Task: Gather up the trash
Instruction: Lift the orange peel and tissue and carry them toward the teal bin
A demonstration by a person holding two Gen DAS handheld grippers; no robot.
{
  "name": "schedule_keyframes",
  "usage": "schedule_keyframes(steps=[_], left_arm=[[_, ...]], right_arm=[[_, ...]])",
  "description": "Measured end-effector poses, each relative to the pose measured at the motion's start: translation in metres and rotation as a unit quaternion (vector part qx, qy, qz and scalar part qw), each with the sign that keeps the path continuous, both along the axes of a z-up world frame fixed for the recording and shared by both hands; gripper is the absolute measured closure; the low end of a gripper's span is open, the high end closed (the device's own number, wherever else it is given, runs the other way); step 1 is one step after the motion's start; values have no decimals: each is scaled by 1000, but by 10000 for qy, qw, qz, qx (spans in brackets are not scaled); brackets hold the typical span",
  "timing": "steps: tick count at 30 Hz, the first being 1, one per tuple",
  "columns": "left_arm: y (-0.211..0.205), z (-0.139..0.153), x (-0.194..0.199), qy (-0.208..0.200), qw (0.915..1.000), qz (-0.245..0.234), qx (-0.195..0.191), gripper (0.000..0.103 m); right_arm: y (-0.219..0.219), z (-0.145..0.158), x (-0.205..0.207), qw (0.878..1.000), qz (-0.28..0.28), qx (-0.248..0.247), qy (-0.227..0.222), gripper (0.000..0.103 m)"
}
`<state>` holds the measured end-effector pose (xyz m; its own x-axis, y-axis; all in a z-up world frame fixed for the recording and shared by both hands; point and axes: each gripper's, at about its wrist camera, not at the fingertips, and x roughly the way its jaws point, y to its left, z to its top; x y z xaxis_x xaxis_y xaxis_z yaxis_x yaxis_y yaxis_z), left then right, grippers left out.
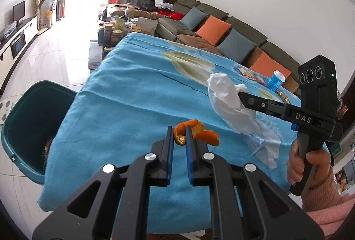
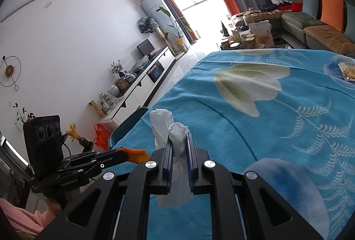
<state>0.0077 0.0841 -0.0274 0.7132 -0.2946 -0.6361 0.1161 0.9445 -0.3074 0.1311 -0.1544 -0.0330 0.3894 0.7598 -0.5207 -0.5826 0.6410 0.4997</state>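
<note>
My left gripper (image 1: pixel 178 131) is shut on an orange peel (image 1: pixel 195 131) and holds it above the blue flowered tablecloth (image 1: pixel 137 93). My right gripper (image 2: pixel 179 140) is shut on a crumpled white tissue (image 2: pixel 168 129), lifted off the cloth; the tissue also shows in the left wrist view (image 1: pixel 228 102), hanging from the right gripper (image 1: pixel 240 93). A dark green trash bin (image 1: pixel 28 120) stands on the floor at the table's left edge, with some trash inside. The left gripper (image 2: pixel 126 154) with the orange peel (image 2: pixel 138 154) shows at the lower left of the right wrist view.
A blue-and-white jar (image 1: pixel 275 80) and a snack packet (image 1: pixel 251 75) lie at the far right of the table. A sofa with cushions (image 1: pixel 213 29) runs behind it. A cluttered coffee table (image 1: pixel 119 27) and a TV cabinet (image 2: pixel 142 84) stand further off.
</note>
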Motion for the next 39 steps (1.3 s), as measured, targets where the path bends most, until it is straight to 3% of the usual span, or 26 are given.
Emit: schedule_keyframes(steps=[39], left_arm=[[59,6,-28,-128,9973,724,1,92]], right_arm=[[64,6,-2,9977,671,-20,-7,93]])
